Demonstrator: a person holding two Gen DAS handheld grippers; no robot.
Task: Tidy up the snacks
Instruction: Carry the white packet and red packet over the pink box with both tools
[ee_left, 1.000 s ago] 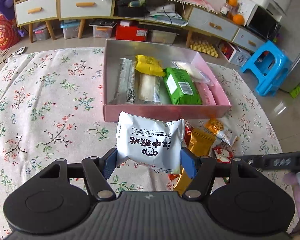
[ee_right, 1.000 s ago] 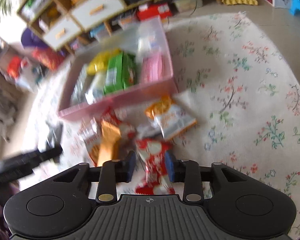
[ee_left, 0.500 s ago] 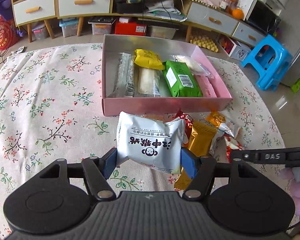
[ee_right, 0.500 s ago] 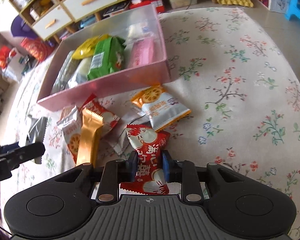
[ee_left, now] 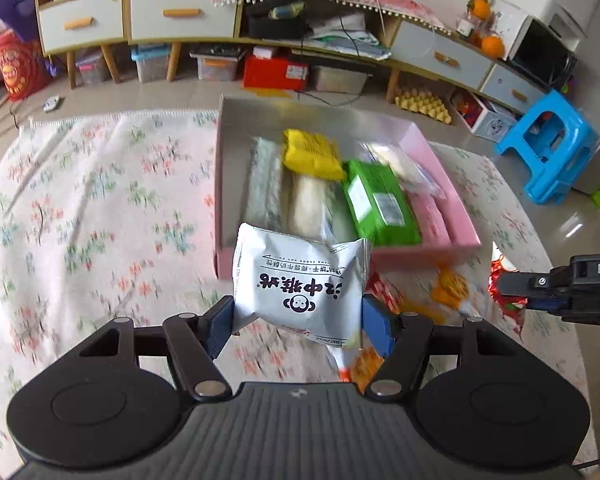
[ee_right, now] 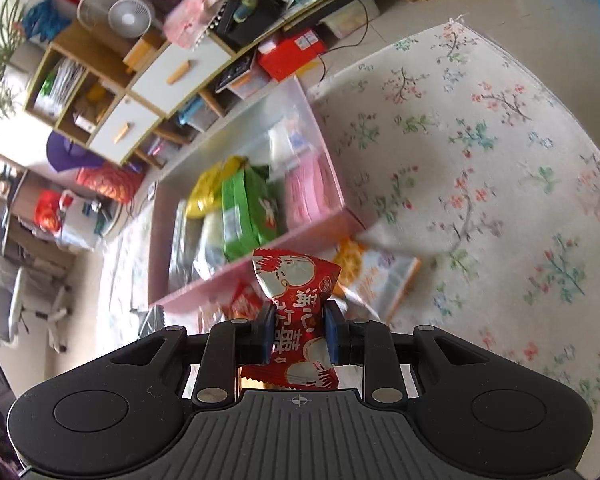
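My left gripper (ee_left: 298,314) clamps the white pack (ee_left: 300,284) above the pink box's (ee_left: 416,250) near wall; right gripper (ee_right: 298,334) pinches the red pack (ee_right: 300,320), both off the cloth (ee_right: 500,160).

The left hand-held gripper (ee_left: 298,318) has its blue fingers (ee_left: 219,325) spread wide and pressed against both sides of a white packet (ee_left: 300,284) that stands up between them. The right hand-held gripper (ee_right: 298,334) has its fingers (ee_right: 266,334) drawn close together, pinching a red packet (ee_right: 296,316) at its waist; in the left view it reaches in from the right.
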